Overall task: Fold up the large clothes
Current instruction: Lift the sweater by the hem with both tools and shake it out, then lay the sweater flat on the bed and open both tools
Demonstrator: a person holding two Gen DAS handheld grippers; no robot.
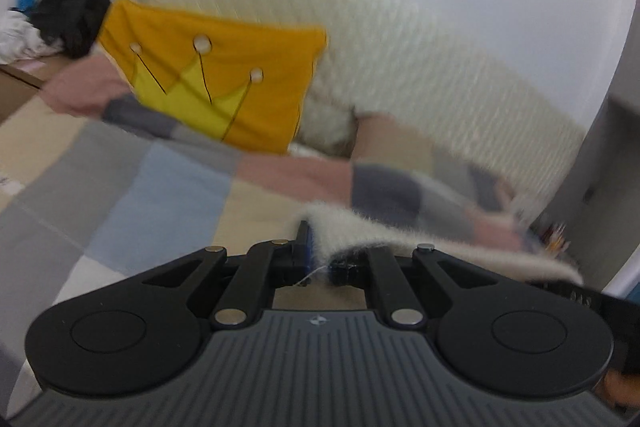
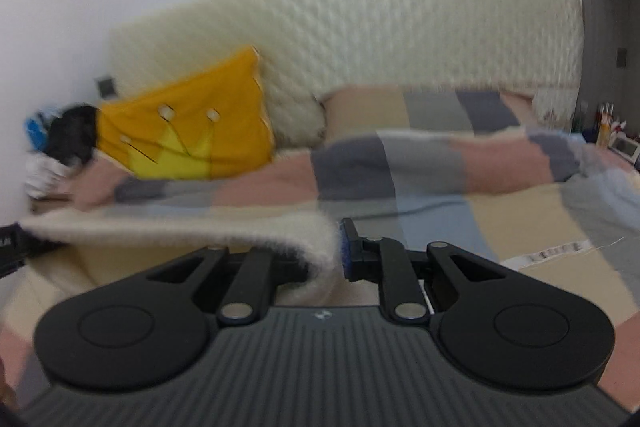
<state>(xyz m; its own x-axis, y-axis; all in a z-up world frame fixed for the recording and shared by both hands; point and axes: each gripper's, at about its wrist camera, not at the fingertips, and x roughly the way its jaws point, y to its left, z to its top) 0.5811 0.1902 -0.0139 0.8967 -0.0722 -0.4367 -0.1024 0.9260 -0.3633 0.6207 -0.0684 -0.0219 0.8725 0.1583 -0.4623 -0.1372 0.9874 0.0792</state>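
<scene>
No writing is readable; only a small round emblem is showing on each gripper's ribbed body. You are pinching a fuzzy cream garment (image 1: 400,239) in both tools: your left gripper (image 1: 318,259) is clamping its edge on one side, your right gripper (image 2: 336,255) the other, and the cloth is stretching between them above the patchwork blanket (image 2: 440,211). A yellow crown cushion (image 1: 224,75) is leaning on the quilted cream headboard (image 2: 360,39) under a white wall.
</scene>
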